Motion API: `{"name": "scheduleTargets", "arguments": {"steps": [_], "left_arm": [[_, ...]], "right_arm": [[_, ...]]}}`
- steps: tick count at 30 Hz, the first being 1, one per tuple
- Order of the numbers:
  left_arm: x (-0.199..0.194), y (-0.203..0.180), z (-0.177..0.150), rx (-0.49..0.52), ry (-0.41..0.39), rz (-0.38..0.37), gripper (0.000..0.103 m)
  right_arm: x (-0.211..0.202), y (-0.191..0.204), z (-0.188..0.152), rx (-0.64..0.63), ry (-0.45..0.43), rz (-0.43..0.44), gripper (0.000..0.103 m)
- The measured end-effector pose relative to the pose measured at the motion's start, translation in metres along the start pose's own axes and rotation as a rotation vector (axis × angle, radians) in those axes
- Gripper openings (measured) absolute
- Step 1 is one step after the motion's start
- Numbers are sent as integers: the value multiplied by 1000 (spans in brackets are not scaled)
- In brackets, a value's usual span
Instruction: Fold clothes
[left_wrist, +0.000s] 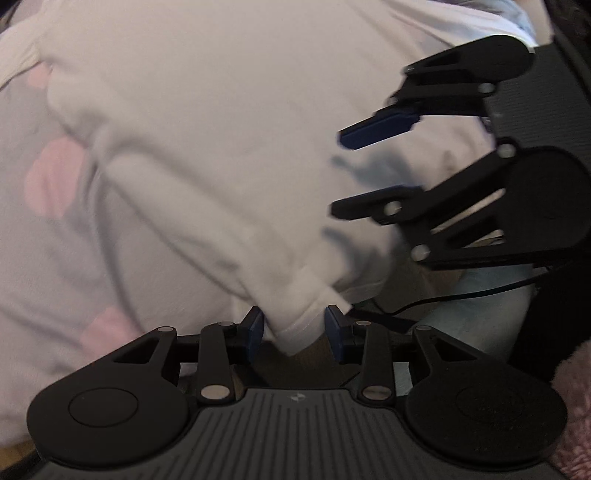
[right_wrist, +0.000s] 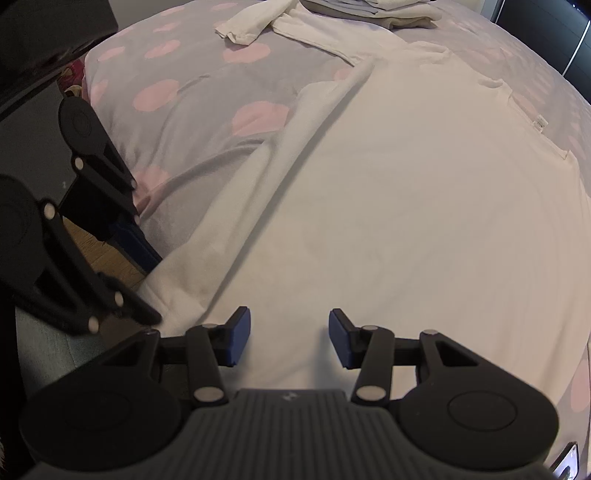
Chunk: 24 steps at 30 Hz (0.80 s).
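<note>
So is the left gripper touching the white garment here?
Cannot tell. In the left wrist view a corner of the white garment lies between the open fingers of the left gripper, but motion blur hides any contact.

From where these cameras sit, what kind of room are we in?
Most likely a bedroom. A white garment is spread on a bed with a grey, pink-dotted cover, and folded clothes are stacked at its far end.
</note>
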<state>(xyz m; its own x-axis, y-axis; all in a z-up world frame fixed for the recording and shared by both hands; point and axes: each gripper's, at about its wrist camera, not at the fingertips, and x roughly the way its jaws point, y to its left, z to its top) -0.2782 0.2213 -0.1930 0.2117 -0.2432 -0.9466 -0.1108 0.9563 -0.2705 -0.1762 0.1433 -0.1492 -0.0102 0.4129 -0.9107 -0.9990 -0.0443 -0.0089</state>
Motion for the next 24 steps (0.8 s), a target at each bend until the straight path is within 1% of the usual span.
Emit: {"name": "scheduleTargets", "arguments": {"steps": [4,7,9,11,13,16,18,20,22,23,24], "left_arm": [[5,-6,0,21,-6,1,33],[4,-8,-3,31,-25,-17,33],[4,-10,-4,37,-41,-33,33],[2,-13,-5,48,-60,-50,33],[1,-17,-6,61,-80,-69,33],[-1,-23,-7,88,-107,-97,33],[1,-26,-9,103,-111,-105,34],[1,-29,-10,114,-112,-112,34],[2,-32,-12,124,-114,-119,36],[2,-32,-13,126,-113,-119,36],[1,-32,-14,126,-112,-115,37]], "right_arm": [[6,1,5,13,-14,10,51],[1,1,7,32,-41,58,50],[0,3,9,41,-54,92,47],[-1,5,11,48,-62,122,41],[-2,7,13,56,-71,151,37],[-3,9,15,68,-81,192,35],[0,9,14,80,-73,201,32],[6,9,15,89,-52,205,24],[13,8,13,113,-28,219,20],[16,6,11,128,-17,226,8],[17,5,10,141,-10,224,4]]}}
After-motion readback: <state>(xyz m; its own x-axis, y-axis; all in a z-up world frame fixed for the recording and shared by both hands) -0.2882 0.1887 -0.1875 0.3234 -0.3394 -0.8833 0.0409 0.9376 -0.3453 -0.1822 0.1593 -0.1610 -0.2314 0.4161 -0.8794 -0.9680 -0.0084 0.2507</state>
